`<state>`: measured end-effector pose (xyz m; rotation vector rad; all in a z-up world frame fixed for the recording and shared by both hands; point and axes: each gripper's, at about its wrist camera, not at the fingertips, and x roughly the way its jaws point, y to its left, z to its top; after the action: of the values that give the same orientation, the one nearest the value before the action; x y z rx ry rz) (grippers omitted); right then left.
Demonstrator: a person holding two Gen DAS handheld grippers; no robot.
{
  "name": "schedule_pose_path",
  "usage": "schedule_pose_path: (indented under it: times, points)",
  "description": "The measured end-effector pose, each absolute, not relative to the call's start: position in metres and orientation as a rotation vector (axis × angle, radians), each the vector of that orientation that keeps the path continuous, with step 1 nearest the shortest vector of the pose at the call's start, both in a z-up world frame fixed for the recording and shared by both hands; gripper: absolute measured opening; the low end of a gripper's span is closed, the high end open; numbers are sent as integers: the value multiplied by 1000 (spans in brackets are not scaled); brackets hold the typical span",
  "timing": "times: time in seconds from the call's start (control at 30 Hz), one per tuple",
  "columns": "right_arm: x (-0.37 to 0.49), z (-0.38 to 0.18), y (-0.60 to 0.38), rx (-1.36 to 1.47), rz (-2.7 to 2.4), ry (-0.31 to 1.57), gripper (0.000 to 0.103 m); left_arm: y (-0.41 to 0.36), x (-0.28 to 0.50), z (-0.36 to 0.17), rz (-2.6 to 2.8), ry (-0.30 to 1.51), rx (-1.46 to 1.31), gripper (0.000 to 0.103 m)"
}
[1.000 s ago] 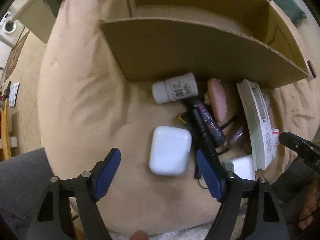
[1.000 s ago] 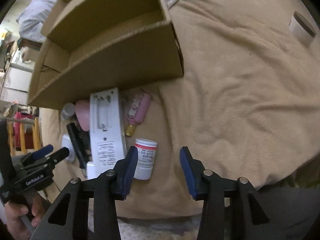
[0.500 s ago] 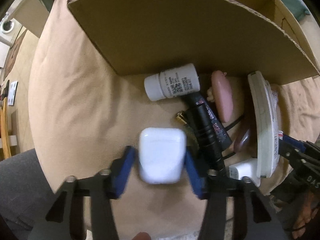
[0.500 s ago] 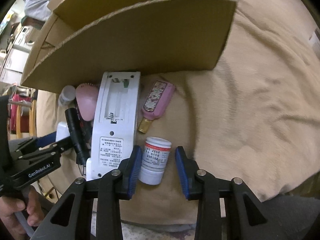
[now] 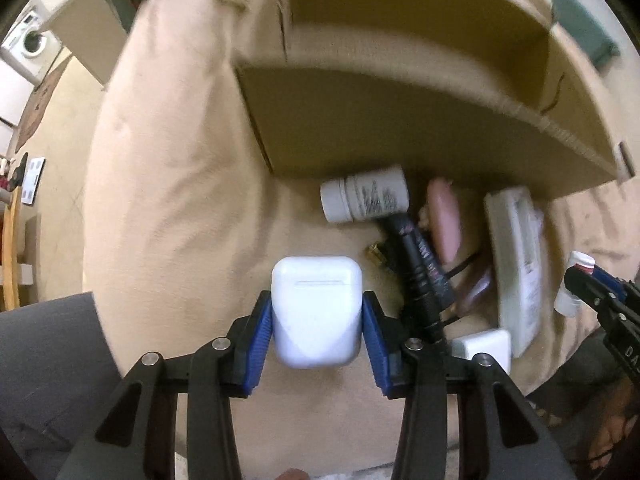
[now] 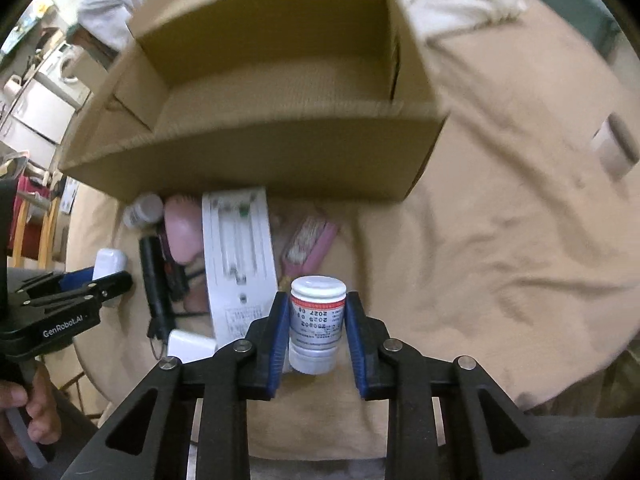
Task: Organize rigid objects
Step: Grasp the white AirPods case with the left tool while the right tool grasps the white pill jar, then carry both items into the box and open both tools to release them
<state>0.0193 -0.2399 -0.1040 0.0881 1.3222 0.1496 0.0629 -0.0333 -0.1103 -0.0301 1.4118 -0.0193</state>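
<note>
Left tool (image 5: pixel 317 316) clenched on the white earbud case (image 5: pixel 316 308), blue pads flat on both its sides; case sits low between the fingers, over the tan blanket (image 5: pixel 168 208). Right tool (image 6: pixel 317 326) has just been closing and now grips the small pill bottle (image 6: pixel 317 320) with the red band, pads on its label, cap toward the cardboard box (image 6: pixel 256 160).

Box is open-topped and just behind the pile. Its near wall stands between both loads and the inside.

Risks, my read:
- Earbud case is smooth and rounded, so it can squirt out of the pads if the tool tilts or bumps the box wall.
- Pill bottle is round and held on a narrow contact, so it can roll or pivot in the grip.
- Both tools head for the same box and could clash over the wall.
- Leftovers (white remote (image 6: pixel 240 256), black flashlight (image 5: pixel 420 264), white bottle (image 5: pixel 364 199)) lie touching; the soft blanket lets them shift.
</note>
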Motion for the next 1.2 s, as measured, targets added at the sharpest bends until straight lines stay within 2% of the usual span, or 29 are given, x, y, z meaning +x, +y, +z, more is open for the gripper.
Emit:
schedule_pose_path:
  times: [0.27,0.43,0.8,1.0,1.2]
  points:
    - [4,-33,-228,7,158,1114,29,-26,63,-42,-36,1203,-21,40]
    - [20,-20,-226,-4,191,1046,29,-26,46,-30,-52,1123,-6,40]
    - [65,15,-206,-27,237,875,29,-52,82,-10,-108,1067,0,40]
    - [100,11,-195,-48,262,877,29,-62,124,-14,-105,1072,19,40]
    - [141,-27,-192,-33,272,972,29,-71,159,-46,-98,1131,67,40]
